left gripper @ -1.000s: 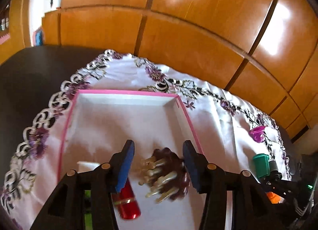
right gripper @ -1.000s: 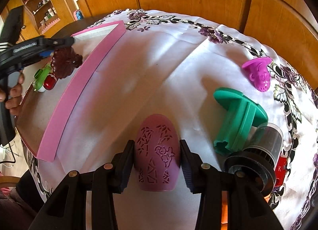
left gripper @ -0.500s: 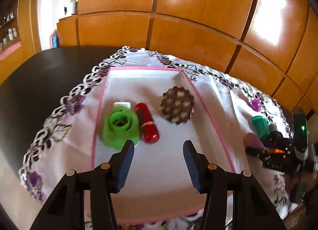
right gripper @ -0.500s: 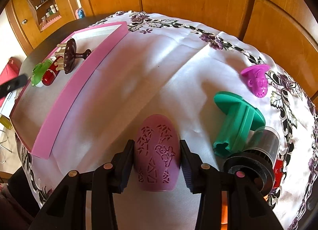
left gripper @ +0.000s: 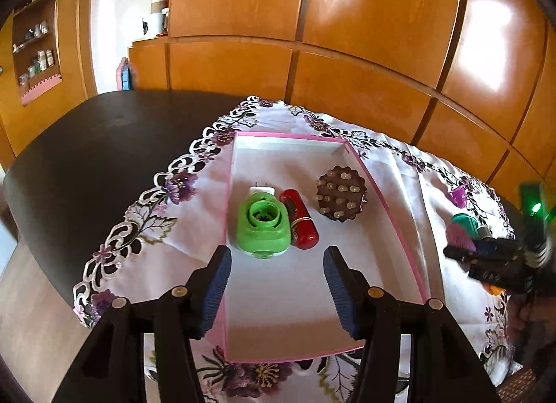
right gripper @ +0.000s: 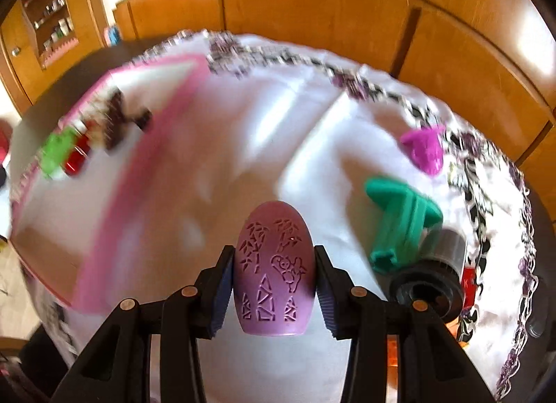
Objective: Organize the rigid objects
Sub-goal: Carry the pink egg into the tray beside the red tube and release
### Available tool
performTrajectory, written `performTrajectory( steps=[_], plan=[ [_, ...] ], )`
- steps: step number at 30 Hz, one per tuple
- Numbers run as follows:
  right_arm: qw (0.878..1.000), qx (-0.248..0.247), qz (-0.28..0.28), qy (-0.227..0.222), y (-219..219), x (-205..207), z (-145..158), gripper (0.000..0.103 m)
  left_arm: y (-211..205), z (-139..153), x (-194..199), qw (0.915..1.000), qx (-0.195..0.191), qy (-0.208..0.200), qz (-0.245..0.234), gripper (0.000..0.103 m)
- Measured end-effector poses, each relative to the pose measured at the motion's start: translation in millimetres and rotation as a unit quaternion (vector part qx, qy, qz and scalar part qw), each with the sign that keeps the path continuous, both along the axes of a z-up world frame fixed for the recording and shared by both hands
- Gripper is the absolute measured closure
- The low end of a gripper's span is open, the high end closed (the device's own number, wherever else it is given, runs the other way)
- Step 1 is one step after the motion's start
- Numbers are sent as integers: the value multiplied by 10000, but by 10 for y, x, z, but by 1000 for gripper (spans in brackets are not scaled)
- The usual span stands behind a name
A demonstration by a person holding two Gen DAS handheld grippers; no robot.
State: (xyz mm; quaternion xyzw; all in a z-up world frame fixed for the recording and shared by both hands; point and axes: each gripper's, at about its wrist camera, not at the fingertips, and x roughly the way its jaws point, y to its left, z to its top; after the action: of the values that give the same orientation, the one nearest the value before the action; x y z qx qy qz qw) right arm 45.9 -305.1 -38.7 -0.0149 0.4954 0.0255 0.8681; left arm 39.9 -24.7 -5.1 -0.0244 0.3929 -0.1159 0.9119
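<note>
Left wrist: pink tray (left gripper: pixel 392 225) with green plug-in device (left gripper: pixel 263 227), red tube (left gripper: pixel 299 224), brown massager (left gripper: pixel 341 193).

A white tablecloth (left gripper: pixel 194 229) with purple embroidered flowers and a cutwork border covers one end of a dark table (left gripper: pixel 87 145) — the far end lies bare. Glossy orange wood panelling (left gripper: pixel 347 38) runs behind it. Off to the left, a recessed shelf (left gripper: pixel 34 55) holds small bottles — too small to read.

Both grippers are black plastic with brass screws and ribbed blue fingers (left gripper: pixel 216 287).
</note>
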Motion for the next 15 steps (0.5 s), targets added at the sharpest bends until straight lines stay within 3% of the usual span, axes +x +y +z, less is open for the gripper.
performTrajectory(
  steps=[8,15],
  plan=[
    [9945,297,877,-488,791,167,488,59,135,-43,12,9998,-80,56,170,47],
    [9923,14,1236,99,1334,558,76,59,230,-59,62,9994,-117,114,317,47]
  ],
)
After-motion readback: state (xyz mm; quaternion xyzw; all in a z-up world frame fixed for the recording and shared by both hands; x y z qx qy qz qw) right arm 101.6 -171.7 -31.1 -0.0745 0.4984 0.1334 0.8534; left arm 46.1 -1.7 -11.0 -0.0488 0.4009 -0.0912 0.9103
